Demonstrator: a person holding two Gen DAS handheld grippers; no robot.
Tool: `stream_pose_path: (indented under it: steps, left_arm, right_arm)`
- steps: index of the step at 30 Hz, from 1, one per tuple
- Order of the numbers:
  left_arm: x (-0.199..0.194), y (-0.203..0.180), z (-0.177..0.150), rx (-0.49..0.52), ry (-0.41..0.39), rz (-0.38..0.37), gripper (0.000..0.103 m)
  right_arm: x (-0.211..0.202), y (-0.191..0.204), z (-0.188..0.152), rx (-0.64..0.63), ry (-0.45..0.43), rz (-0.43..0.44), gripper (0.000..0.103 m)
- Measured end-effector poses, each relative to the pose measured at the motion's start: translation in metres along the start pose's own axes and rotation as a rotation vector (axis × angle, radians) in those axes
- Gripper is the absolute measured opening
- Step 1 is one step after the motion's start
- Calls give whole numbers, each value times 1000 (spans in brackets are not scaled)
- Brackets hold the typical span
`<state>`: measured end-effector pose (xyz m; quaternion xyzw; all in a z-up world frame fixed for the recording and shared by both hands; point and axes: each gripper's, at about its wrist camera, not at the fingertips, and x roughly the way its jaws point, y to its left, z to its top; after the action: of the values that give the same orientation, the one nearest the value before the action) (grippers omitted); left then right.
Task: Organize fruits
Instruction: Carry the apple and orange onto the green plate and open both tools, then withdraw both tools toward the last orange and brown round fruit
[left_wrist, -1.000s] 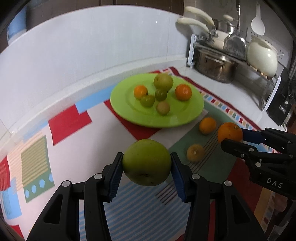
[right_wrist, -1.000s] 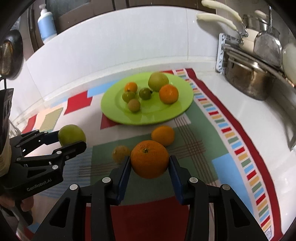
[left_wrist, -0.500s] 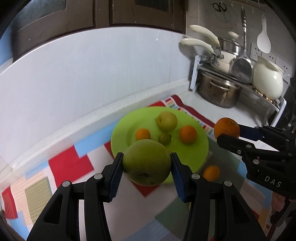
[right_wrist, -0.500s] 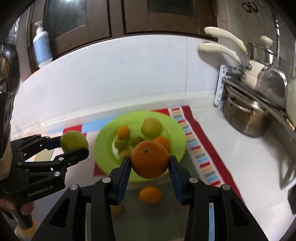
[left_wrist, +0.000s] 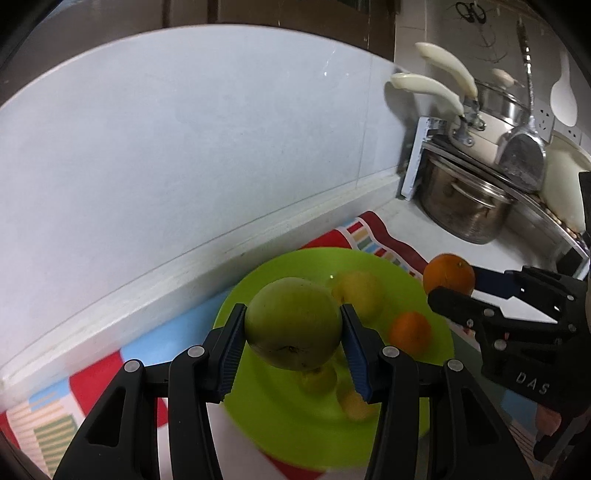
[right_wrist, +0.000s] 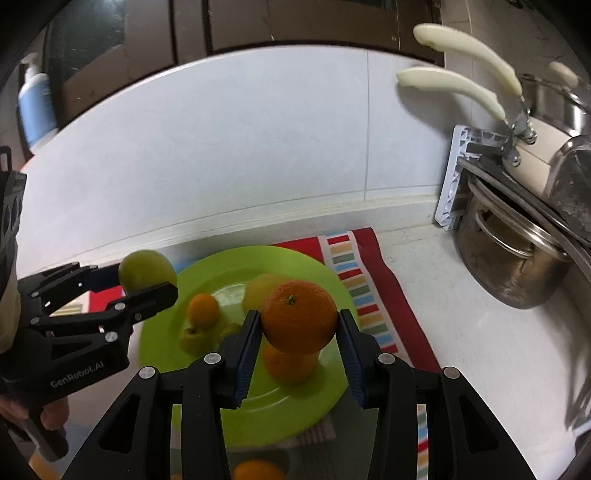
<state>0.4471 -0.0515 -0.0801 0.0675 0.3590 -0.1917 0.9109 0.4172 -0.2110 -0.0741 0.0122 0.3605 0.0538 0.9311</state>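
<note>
Both pairs of jaws are holding fruit: our left gripper (left_wrist: 293, 334) is squeezed around a big green fruit (left_wrist: 293, 323), and our right gripper (right_wrist: 297, 334) is squeezed around an orange (right_wrist: 299, 321). Each fruit sits in the lower middle of its own view, up in the air over the green plate (left_wrist: 280, 424). We think the job now is to put these two fruits down on the plate with the others. That plate already has a few blurry fruits on it, like a small orange (right_wrist: 202, 308) left of middle in the right view and a yellow-green fruit (left_wrist: 358, 291) near the middle of the left view. To do this well, we should look for a bare spot on the plate for each fruit. We should go down slowly until the fruit touches the plate, then let go gently. Round fruit rolls easily, so dropping it from high up could make it bump the others or roll off onto the striped mat (right_wrist: 369, 291) on the desk. Our two grippers are close together, so we should keep them from bumping. One more orange fruit (right_wrist: 256, 470) sits at the bottom edge of the right view, not on the plate yet.
</note>
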Motion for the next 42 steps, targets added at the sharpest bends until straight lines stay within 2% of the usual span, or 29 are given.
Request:
stream_pose_path:
  steps: [12, 14, 16, 18, 20, 24, 28, 31, 39, 42]
  left_arm:
    - [52, -2, 12, 24, 43, 19, 50]
    - [53, -3, 11, 32, 42, 26, 54]
    - [45, -3, 12, 36, 16, 39, 69]
    - [33, -4, 12, 46, -16, 52, 69]
    - [25, -5, 12, 63, -7, 81, 69]
    - [0, -8, 7, 72, -25, 105, 75]
    - [-28, -12, -3, 69, -39, 112, 77]
    - [-48, -16, -10, 64, -52, 123, 79]
    - [-107, -29, -28, 44, -104, 138, 84]
    - [-126, -35, -35, 38, -126, 149, 87]
  right_arm:
    - [45, -17, 3, 0, 61, 11, 43]
    - [47, -17, 2, -3, 65, 13, 43]
    - [49, -16, 1, -6, 75, 11, 47]
    - [44, -15, 0, 1, 60, 15, 54]
    - [35, -13, 0, -3, 36, 5, 54]
    - [17, -10, -2, -9, 13, 3, 54]
    - [-6, -7, -7, 1, -11, 5, 54]
    - [-27, -2, -13, -11, -31, -2, 60]
    - [-83, 11, -25, -41, -96, -3, 61]
    - [-101, 15, -30, -54, -115, 3, 64]
